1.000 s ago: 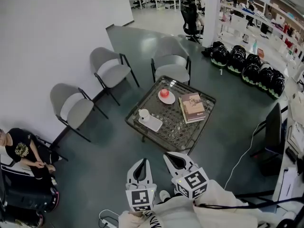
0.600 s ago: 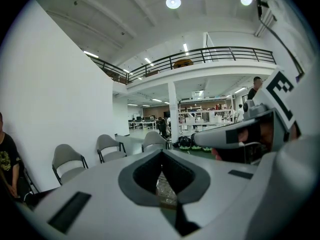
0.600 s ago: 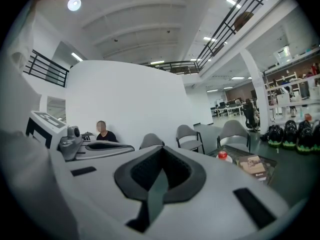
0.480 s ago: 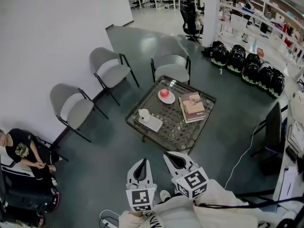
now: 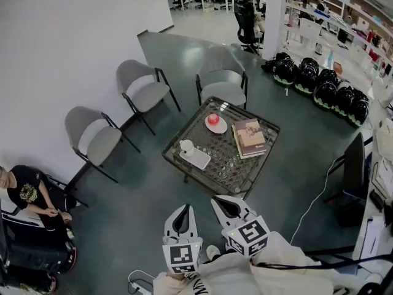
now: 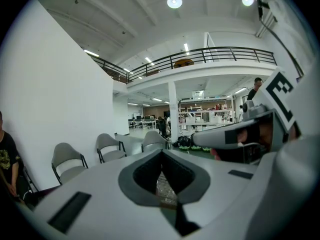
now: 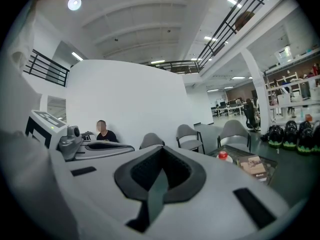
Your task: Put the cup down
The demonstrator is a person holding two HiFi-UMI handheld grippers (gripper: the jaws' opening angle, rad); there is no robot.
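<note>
A white cup point(image 5: 186, 146) stands upright on a small white tray point(image 5: 199, 160) at the left side of the glass coffee table point(image 5: 228, 172), well ahead of both grippers. My left gripper point(image 5: 182, 210) and right gripper point(image 5: 221, 202) hover side by side at the bottom of the head view, over the floor short of the table. Both are shut with nothing in them. In the left gripper view the jaws point(image 6: 162, 173) meet over a sliver of the table. The right gripper view shows its jaws point(image 7: 161, 173) meeting too, with the table point(image 7: 239, 156) off to the right.
On the table lie a red apple on a plate point(image 5: 214, 123) and a stack of books point(image 5: 249, 138). Three grey chairs point(image 5: 142, 90) stand around its far sides. A person sits at the left wall point(image 5: 27, 193). Helmets point(image 5: 319, 85) line the floor at the back right; a cable point(image 5: 313, 201) runs on the right.
</note>
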